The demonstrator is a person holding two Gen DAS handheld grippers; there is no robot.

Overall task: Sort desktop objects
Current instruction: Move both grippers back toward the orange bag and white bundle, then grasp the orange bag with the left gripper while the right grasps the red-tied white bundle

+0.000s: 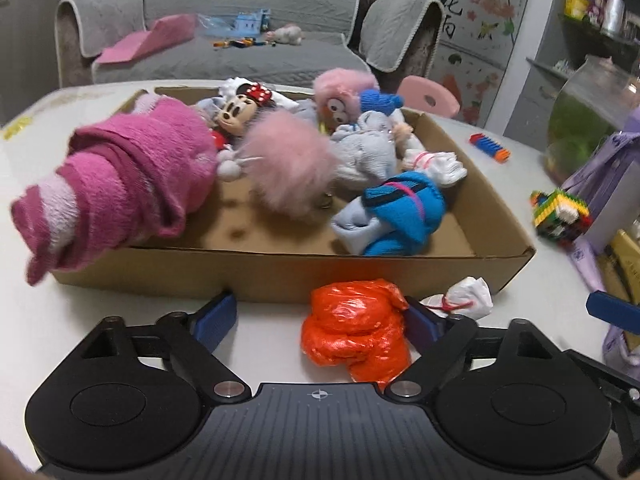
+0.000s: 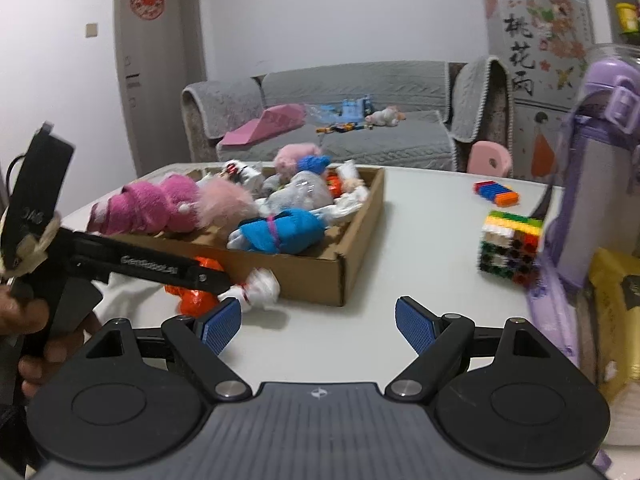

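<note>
An orange plastic bag (image 1: pixel 356 332) lies on the white table in front of the cardboard box (image 1: pixel 280 276). My left gripper (image 1: pixel 320 308) is open around the bag: the right pad (image 1: pixel 422 322) is against it, the left pad stands apart. A small knotted white bag (image 1: pixel 468 296) lies just beyond. The box holds a pink sock bundle (image 1: pixel 120 188), a pink fluffy ball (image 1: pixel 288 164), a blue sock bundle (image 1: pixel 400 212) and a mouse doll (image 1: pixel 240 112). My right gripper (image 2: pixel 318 314) hangs open over bare table, nothing between its fingers, right of the orange bag (image 2: pixel 192 296).
A multicolour block cube (image 2: pixel 512 244) and a strip of coloured bricks (image 2: pixel 496 193) sit on the table right of the box (image 2: pixel 312 280). A purple bottle (image 2: pixel 600 160) and a yellow carton (image 2: pixel 616 320) crowd the right edge. A hand (image 2: pixel 24 320) holds the left gripper's handle.
</note>
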